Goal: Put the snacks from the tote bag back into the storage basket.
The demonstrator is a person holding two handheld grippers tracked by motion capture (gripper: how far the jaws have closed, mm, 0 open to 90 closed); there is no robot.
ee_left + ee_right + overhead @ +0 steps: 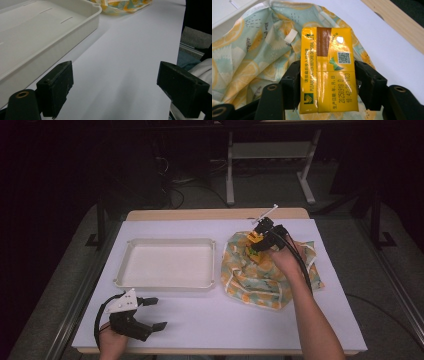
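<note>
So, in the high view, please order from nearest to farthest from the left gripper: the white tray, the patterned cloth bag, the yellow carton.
From the left gripper:
1. White tray, just beyond it, left half of the table.
2. Patterned cloth bag, to the right.
3. Yellow carton, held above the bag's far side by the right gripper.

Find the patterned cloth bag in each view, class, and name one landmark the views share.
High view: cloth bag right of centre, beside the tray.
Left gripper view: top edge, beyond the tray's corner.
Right gripper view: behind the held yellow carton, spreading left.
Shared landmark: the white tray.
</note>
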